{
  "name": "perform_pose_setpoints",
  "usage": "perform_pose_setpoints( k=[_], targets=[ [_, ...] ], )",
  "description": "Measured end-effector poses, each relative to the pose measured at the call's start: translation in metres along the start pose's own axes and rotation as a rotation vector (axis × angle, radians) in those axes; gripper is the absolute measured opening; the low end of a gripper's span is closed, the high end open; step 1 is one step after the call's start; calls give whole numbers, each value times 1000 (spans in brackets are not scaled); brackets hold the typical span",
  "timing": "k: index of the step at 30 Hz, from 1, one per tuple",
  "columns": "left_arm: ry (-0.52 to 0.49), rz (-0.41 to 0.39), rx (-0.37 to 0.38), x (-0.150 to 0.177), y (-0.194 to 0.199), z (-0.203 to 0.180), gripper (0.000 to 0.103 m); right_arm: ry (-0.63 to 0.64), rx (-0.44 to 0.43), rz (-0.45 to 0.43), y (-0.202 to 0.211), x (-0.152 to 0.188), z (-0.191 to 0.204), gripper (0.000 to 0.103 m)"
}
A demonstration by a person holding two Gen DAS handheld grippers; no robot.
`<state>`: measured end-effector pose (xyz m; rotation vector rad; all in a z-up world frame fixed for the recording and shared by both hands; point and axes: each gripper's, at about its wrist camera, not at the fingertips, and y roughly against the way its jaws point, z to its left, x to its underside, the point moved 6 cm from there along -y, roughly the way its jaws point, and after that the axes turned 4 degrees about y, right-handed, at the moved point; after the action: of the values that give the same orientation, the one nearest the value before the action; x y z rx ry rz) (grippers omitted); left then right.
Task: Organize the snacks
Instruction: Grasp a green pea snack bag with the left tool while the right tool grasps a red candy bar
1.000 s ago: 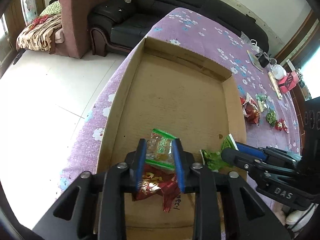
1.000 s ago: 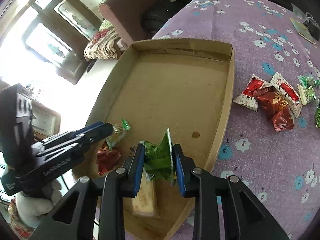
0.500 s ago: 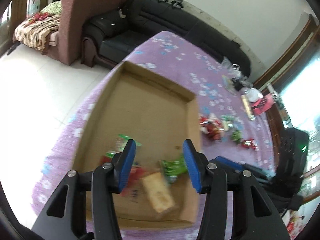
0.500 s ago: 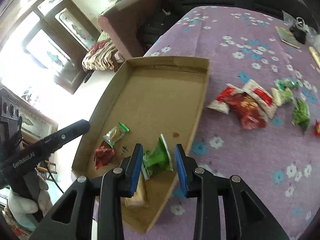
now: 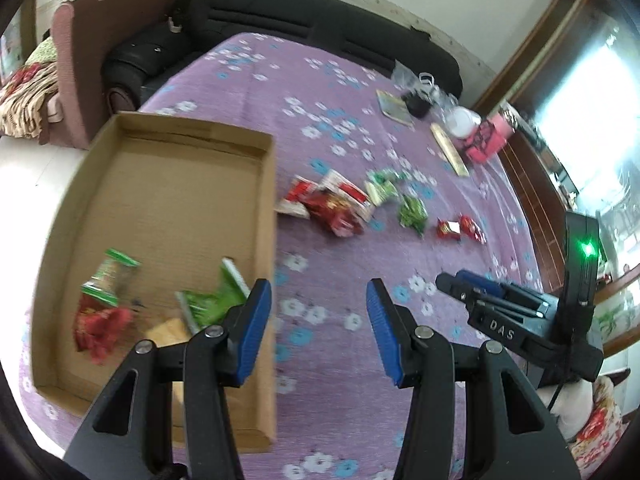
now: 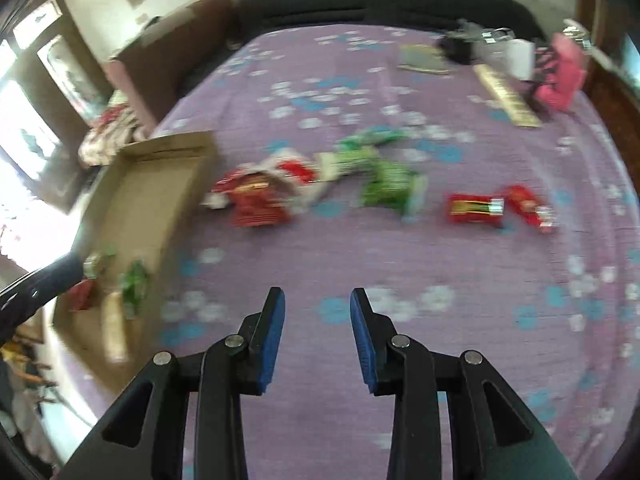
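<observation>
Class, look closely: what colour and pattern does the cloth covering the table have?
The tablecloth is purple with small white and blue flowers, clearest in the left wrist view.

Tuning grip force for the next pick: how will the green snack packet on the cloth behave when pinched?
The green snack packet looks crinkled and flat, so probably floppy and light. Its glossy film may slip between fingers. Lying flat on the purple tablecloth, it likely won't roll, though it could slide when nudged.
</observation>
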<state>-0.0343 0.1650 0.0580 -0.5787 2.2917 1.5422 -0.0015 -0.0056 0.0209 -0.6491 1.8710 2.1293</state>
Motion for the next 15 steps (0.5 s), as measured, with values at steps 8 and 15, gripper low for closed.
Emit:
perform_pose_setpoints(
  k=[8, 15],
  targets=[
    [-20, 34, -7, 7, -28, -40, 51, 32, 100, 18, -1, 9, -52, 37],
    [-15, 60, -12, 11, -49, -65, 51, 41, 134, 36, -6, 13, -88, 38]
  ],
)
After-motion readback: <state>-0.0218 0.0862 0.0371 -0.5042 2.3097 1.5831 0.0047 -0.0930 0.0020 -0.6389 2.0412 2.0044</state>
